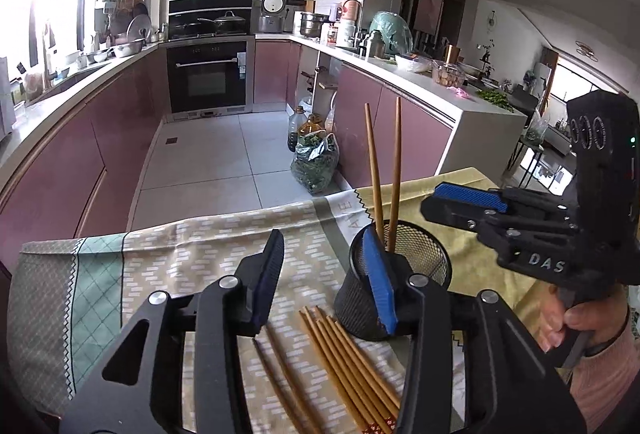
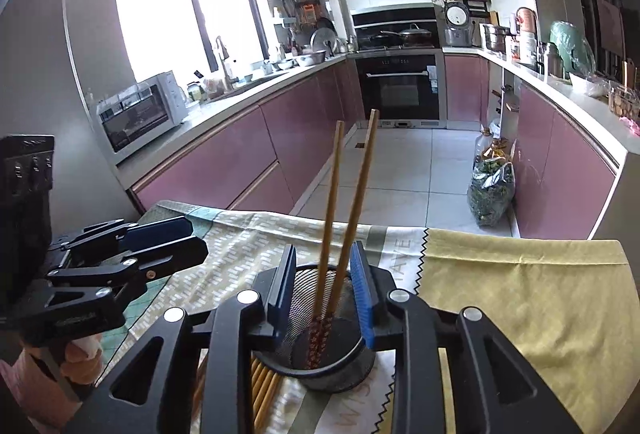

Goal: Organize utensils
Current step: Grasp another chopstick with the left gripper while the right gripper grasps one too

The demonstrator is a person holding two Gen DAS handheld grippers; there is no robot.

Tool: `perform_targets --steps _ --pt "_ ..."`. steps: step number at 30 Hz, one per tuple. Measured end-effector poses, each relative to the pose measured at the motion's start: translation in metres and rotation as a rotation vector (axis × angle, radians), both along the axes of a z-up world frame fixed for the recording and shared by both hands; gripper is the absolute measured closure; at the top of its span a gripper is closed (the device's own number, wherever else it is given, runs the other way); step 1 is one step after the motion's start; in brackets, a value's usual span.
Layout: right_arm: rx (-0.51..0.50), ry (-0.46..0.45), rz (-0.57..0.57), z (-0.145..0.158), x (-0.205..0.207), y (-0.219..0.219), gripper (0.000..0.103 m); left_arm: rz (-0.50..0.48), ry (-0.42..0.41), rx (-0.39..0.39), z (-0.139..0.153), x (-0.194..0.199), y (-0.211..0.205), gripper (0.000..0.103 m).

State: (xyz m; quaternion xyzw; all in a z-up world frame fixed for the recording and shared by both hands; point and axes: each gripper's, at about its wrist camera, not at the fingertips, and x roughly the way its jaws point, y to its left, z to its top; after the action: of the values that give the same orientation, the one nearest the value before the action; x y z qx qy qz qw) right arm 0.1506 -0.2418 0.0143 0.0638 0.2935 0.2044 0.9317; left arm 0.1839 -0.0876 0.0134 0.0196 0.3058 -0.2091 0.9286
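Two chopsticks (image 2: 344,218) are stood in the cup (image 2: 320,366) between the right gripper's (image 2: 326,294) open, empty jaws, while more sticks (image 1: 344,362) are seen under the open, empty left gripper (image 1: 326,282).

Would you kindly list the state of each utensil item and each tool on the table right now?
Mesh holder: upright on the tablecloth, two chopsticks inside.
Two chopsticks: standing in the holder, leaning apart, released.
Loose chopsticks: lying flat beside the holder.
Left tool: open, empty.
Right tool: open, straddling the standing pair.
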Motion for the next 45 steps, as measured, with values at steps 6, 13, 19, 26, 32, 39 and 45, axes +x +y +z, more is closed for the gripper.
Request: perform_targets --steps 6,13,19,26,32,39,45 --pt "-0.018 -0.014 0.133 -0.003 -0.042 0.020 0.074 0.020 0.014 0.058 -0.023 -0.025 0.023 0.057" --pt "-0.047 0.077 0.194 -0.037 -0.061 0.046 0.074 0.056 0.110 0.089 -0.064 -0.036 0.044 0.057" --pt "-0.079 0.190 0.163 -0.076 -0.060 0.051 0.075 0.058 0.195 0.131 -0.103 -0.047 0.051 0.058" --pt "-0.088 0.251 0.138 -0.097 -0.061 0.052 0.075 0.056 0.235 0.109 -0.118 -0.056 0.055 0.058" --pt "-0.108 0.254 0.123 -0.101 -0.062 0.056 0.075 0.045 0.251 0.110 -0.123 -0.060 0.049 0.058" --pt "-0.117 0.263 0.109 -0.103 -0.061 0.061 0.076 0.041 0.266 0.113 -0.128 -0.061 0.048 0.059" --pt "-0.102 0.220 0.177 -0.086 -0.060 0.086 0.078 0.037 0.276 0.120 -0.130 -0.060 0.046 0.059"
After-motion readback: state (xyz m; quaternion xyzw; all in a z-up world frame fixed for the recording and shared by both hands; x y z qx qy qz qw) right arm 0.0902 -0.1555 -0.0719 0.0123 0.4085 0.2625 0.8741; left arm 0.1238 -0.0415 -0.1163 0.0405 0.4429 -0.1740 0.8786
